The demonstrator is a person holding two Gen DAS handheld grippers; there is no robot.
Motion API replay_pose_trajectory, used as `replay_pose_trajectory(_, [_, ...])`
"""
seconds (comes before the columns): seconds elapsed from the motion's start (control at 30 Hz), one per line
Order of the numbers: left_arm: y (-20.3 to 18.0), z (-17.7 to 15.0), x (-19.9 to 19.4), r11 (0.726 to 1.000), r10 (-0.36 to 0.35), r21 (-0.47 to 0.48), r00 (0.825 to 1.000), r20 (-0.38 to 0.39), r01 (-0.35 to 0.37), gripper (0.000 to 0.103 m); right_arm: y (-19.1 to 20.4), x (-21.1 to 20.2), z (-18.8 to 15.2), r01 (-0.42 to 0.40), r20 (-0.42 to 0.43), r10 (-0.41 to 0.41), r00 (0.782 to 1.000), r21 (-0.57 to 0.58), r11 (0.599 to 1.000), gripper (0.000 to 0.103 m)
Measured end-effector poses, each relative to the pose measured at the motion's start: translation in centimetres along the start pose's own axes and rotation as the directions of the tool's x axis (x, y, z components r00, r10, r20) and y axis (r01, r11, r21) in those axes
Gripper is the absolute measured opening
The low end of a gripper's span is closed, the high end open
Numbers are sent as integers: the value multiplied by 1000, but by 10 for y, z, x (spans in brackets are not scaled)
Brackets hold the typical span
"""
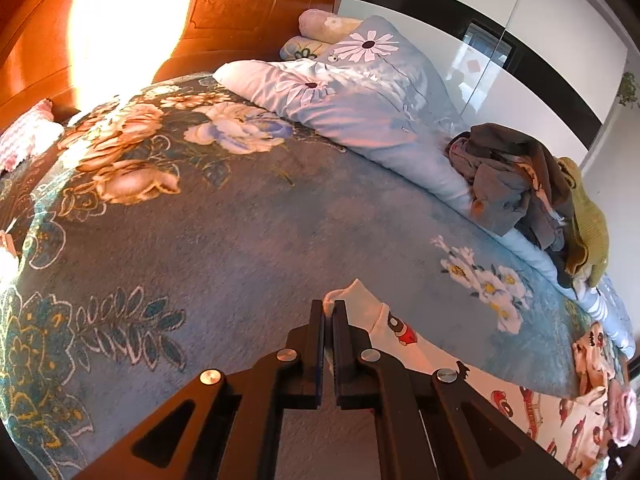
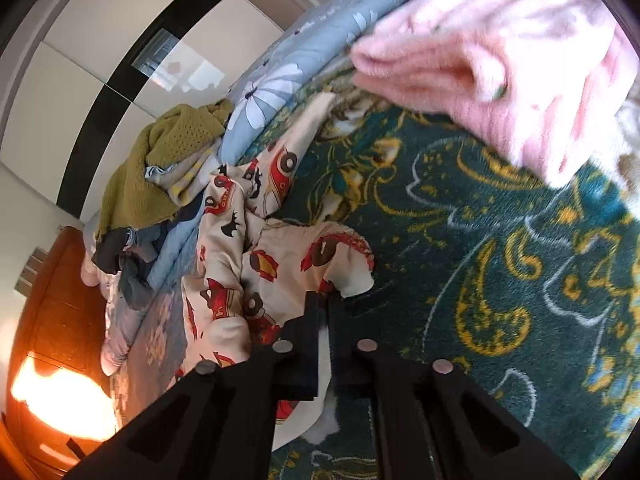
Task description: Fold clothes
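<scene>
A cream garment printed with red cars [image 1: 404, 332] lies on the blue floral blanket [image 1: 240, 220]. My left gripper [image 1: 329, 308] is shut on one end of it, a white cuff poking past the fingertips. In the right wrist view the same garment [image 2: 280, 264] lies bunched on the blanket [image 2: 500, 260]. My right gripper [image 2: 325, 300] is shut on another edge of it, with cloth between the jaws.
A heap of unfolded clothes, grey and olive [image 1: 540, 196], sits at the bed's far side, and shows in the right view [image 2: 160, 160]. A flowered light-blue duvet [image 1: 360, 92] and pillows lie by the wooden headboard [image 1: 248, 4]. A folded pink fleece [image 2: 500, 60] lies on the blanket.
</scene>
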State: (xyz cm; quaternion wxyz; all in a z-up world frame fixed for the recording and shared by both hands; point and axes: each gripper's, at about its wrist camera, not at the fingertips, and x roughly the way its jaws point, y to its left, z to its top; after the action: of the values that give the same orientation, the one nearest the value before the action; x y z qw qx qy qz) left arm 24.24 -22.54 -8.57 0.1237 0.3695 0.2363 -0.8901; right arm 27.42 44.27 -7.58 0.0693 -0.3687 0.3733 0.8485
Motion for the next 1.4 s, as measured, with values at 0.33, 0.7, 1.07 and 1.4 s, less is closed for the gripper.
replay_pose_trajectory(0.33, [-1,-29,11,999,-40,8,993,-111,41,4,-25,-90,4,62,231,-67,971,31,998,1])
replay_pose_trajectory(0.7, [-38,-19,24,996,-77,41,983,-164,85,9,-64,-78,-5,190,149,-196,969,53,980,2])
replay_pose_trajectory(1.07, [-191,16,53,944,-199,223,959,-200,242,31,-24,-59,20,172,134,-154,979,-130,976,5])
replay_pose_trajectory(1.4, [-467,-22,121,765,-404,263,755,-516,589,44,-9,-18,24,115,60,-105,993,-184,976,5])
